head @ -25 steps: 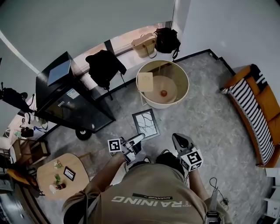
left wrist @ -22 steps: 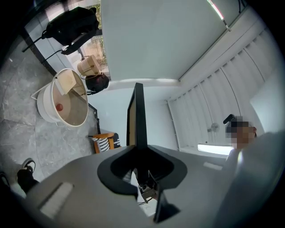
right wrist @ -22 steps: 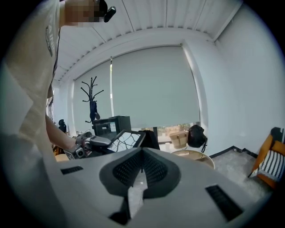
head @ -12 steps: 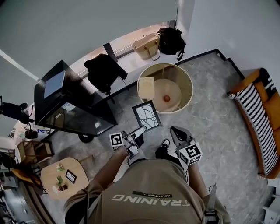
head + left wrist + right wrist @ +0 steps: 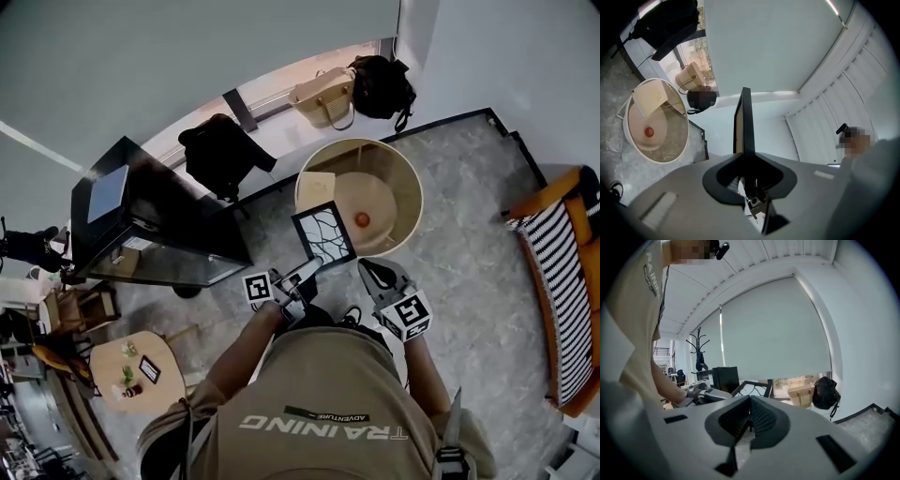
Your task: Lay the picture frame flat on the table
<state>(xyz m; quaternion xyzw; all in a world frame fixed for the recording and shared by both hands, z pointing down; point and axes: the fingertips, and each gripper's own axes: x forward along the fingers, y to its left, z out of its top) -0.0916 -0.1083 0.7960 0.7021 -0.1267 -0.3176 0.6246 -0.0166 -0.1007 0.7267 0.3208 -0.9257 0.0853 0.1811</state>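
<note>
The left hand-held gripper (image 5: 747,161) is clenched on the lower edge of the black picture frame (image 5: 324,234), which is held up in the air, not lying on anything; from the head view it overlaps the near left rim of the round surface (image 5: 405,183). A small red object (image 5: 362,219) lies on that surface. The right hand-held gripper (image 5: 750,416) is closed and empty, beside the left one

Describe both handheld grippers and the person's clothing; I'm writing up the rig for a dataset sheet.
Left gripper and right gripper match: light grey bodies, black ribbed pads inside the jaws, each carrying a white cube with black square markers. The person wears a khaki short-sleeved T-shirt with white lettering.
</note>
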